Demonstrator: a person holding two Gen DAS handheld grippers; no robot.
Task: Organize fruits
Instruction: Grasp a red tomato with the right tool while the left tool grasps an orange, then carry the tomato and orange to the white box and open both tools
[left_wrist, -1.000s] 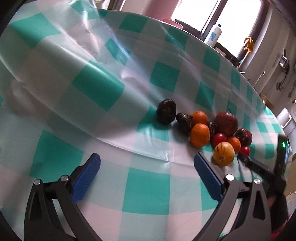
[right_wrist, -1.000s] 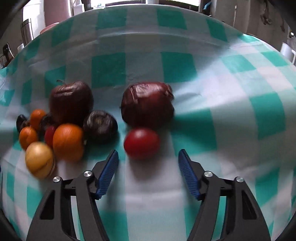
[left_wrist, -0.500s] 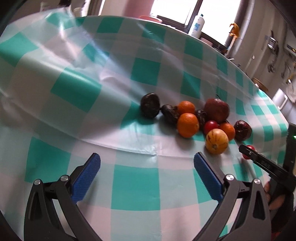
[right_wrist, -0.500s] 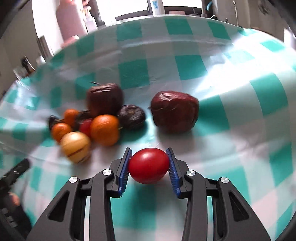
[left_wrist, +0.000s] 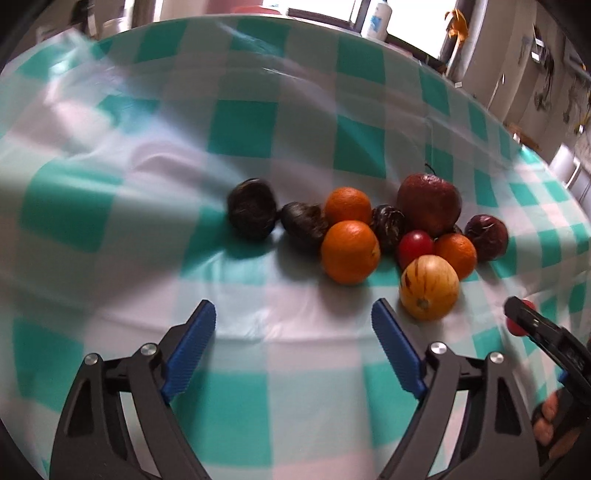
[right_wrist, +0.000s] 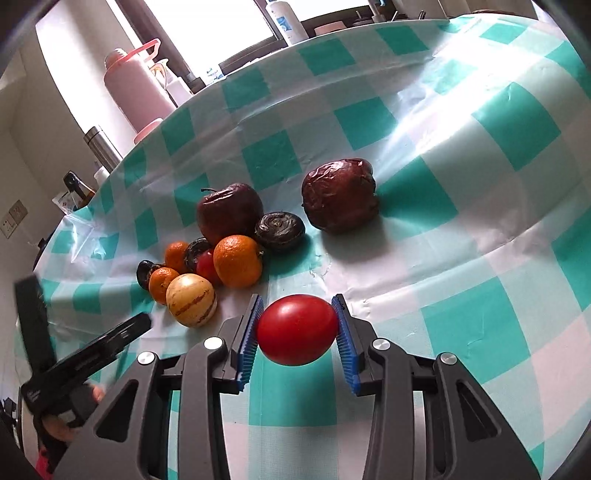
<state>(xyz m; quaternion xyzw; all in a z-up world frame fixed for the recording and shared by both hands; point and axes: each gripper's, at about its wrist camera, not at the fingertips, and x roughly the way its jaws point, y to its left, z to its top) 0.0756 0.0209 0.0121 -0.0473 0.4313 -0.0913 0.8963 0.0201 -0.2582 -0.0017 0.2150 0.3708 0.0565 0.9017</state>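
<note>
Taking the fruit pile (right_wrist: 221, 254) on the checked cloth (right_wrist: 480, 314) as the landmark: to its left in the right wrist view the left gripper (left_wrist: 293, 343) comes in low with nothing between its blue pads (left_wrist: 192, 345), and its jaws are closing, probably to narrow down for one of the small fruits on that side. In the pile a striped yellow melon (right_wrist: 191, 300) sits at the near edge, touching an orange (right_wrist: 237, 261) and a dark apple (right_wrist: 229, 210) behind. A second wrinkled apple (right_wrist: 340, 199) lies apart to the right. Near the pile's right front, the right gripper (right_wrist: 297, 334) is clamped on a red tomato (right_wrist: 297, 334), pads pressing both flanks, likely pulled clear of the heap so it can be sorted to its own spot.
</note>
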